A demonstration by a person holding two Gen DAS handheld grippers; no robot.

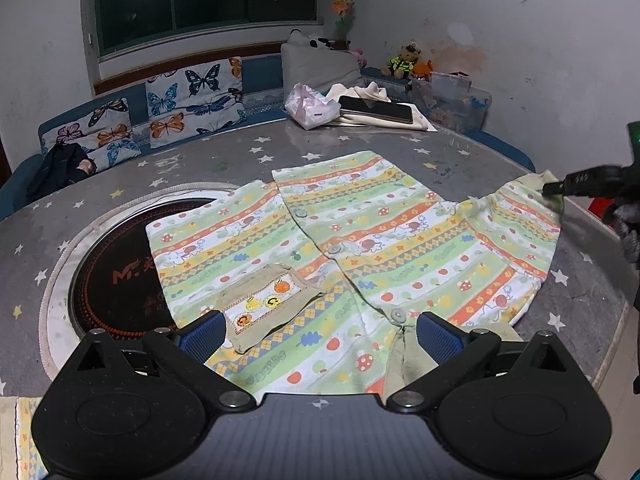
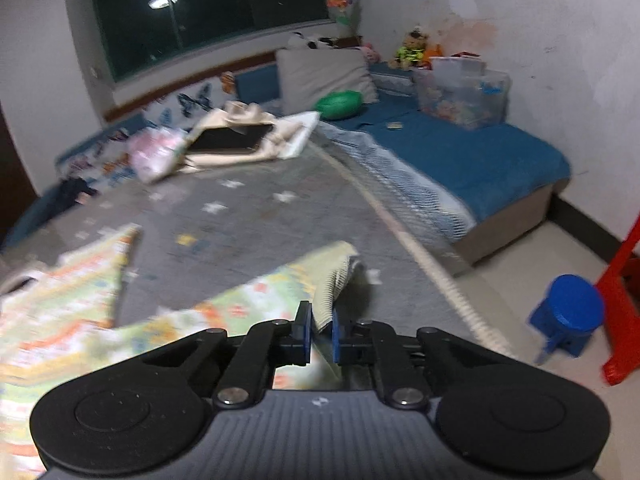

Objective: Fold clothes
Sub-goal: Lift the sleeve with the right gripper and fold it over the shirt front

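A small striped child's shirt (image 1: 360,240) in green, yellow and orange, with buttons and a chest pocket (image 1: 268,304), lies spread on the grey star-patterned table cover (image 1: 240,160). My left gripper (image 1: 320,336) is open, its blue pads on either side of the shirt's near part, just above it. My right gripper (image 2: 321,332) is shut on the green cuff of the shirt's sleeve (image 2: 336,276) and holds it lifted off the table. In the left wrist view the right gripper (image 1: 560,186) shows at the far right, pinching that sleeve end. The right wrist view is blurred.
A round black cooktop (image 1: 116,272) is set into the table, partly under the shirt. At the table's far side lie a pink bag (image 1: 310,106), cream cloth and a dark tablet (image 1: 376,110). Beyond are a blue sofa (image 2: 480,156) and butterfly cushions (image 1: 192,100). A blue stool (image 2: 568,316) stands on the floor.
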